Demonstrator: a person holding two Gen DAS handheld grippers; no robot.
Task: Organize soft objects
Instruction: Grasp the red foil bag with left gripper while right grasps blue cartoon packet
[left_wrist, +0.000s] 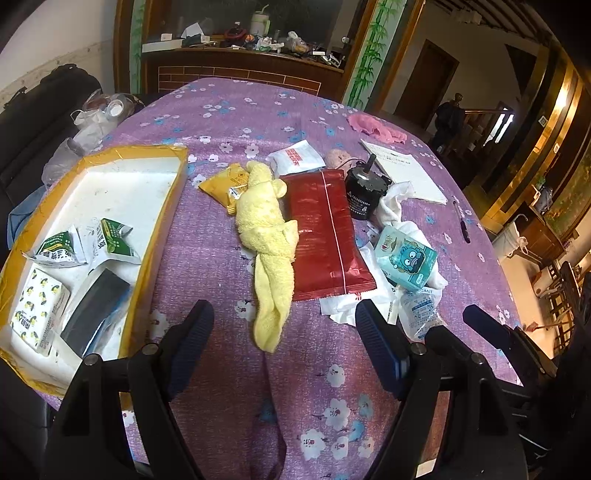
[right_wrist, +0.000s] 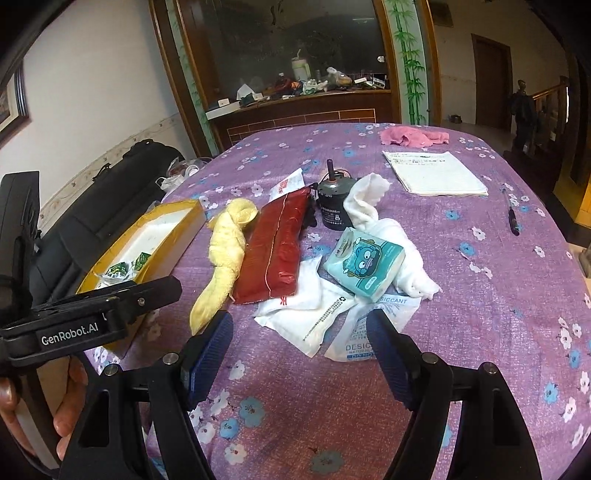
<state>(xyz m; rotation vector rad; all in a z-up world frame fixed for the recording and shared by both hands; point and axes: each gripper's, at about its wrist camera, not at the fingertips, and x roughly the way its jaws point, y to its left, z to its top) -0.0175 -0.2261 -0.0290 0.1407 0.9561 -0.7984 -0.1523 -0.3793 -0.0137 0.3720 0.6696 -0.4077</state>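
A twisted yellow towel (left_wrist: 267, 243) lies on the purple flowered tablecloth (left_wrist: 221, 369), next to a red soft pack (left_wrist: 325, 232). My left gripper (left_wrist: 284, 321) is open and empty, just short of the towel's near end. A teal tissue pack (right_wrist: 364, 260) rests on a white cloth (right_wrist: 406, 236), with white desiccant packets (right_wrist: 314, 314) in front. My right gripper (right_wrist: 301, 334) is open and empty over those packets. The towel (right_wrist: 225, 251) and red pack (right_wrist: 277, 247) also show in the right wrist view. A pink cloth (right_wrist: 413, 136) lies at the far edge.
A yellow-rimmed white tray (left_wrist: 162, 206) at the left holds several tissue packs and a dark sponge. A black motor (left_wrist: 364, 192), a yellow packet (left_wrist: 225, 182), a white packet (left_wrist: 295, 157), papers (right_wrist: 436, 173) and a pen (right_wrist: 511, 214) lie on the table. The left gripper body (right_wrist: 92, 314) shows beside the tray.
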